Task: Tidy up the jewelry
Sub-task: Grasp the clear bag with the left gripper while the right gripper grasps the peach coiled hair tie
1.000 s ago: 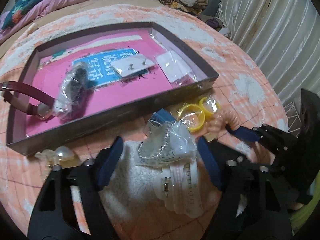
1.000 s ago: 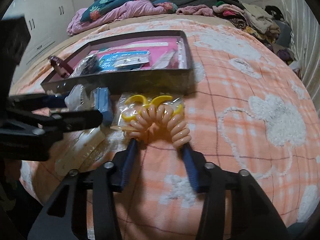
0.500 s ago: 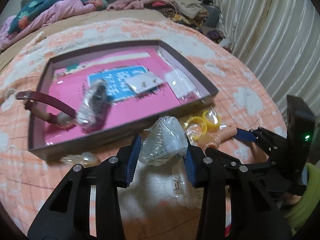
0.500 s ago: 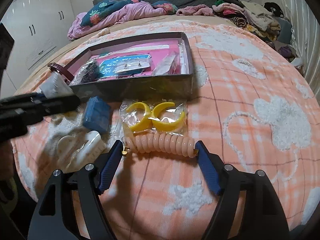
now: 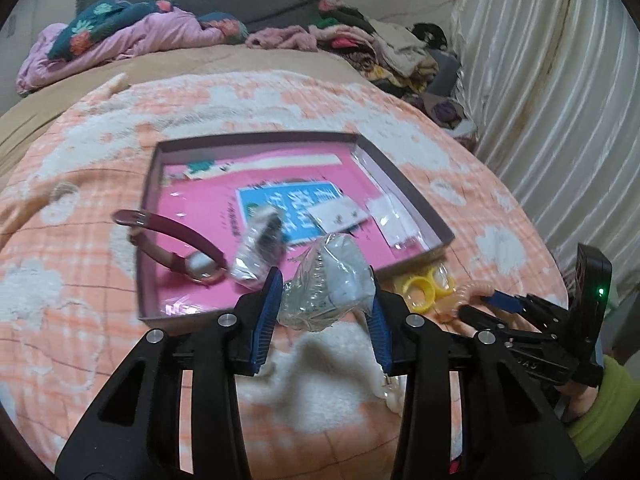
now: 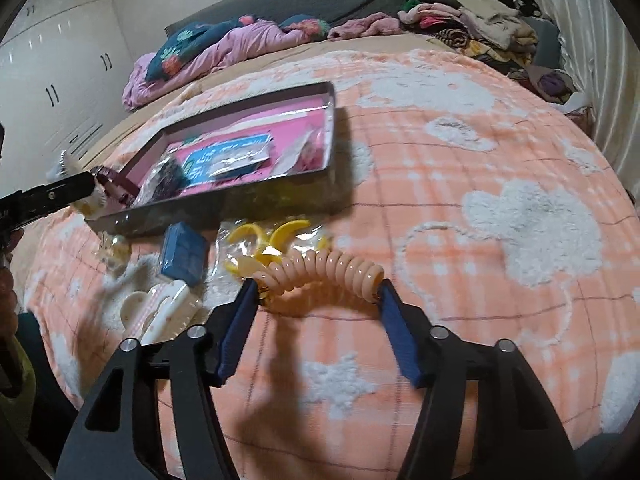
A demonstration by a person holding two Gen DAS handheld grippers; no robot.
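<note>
My left gripper point(image 5: 325, 294) is shut on a clear plastic bag with a chain point(image 5: 326, 284) and holds it above the near edge of the pink-lined box point(image 5: 148, 208). The box holds a maroon watch point(image 5: 188, 256), a bagged dark item point(image 5: 260, 244), a blue card point(image 5: 296, 208) and small clear bags. My right gripper point(image 6: 318, 284) is shut on a peach spiral hair tie point(image 6: 324, 272), stretched between its fingers, lifted just above the blanket. The box also shows in the right wrist view point(image 6: 256, 200).
On the orange blanket lie bagged yellow rings point(image 6: 268, 240), a blue box point(image 6: 184, 252), a cream hair clip point(image 6: 160, 312) and a pearl clip point(image 6: 114, 248). Clothes pile at the bed's far side point(image 5: 380, 48). A curtain hangs right point(image 5: 560, 100).
My left gripper closed on the chain bag and lifted it toward the box. My right gripper took the spiral hair tie between its fingers and raised it off the blanket.
</note>
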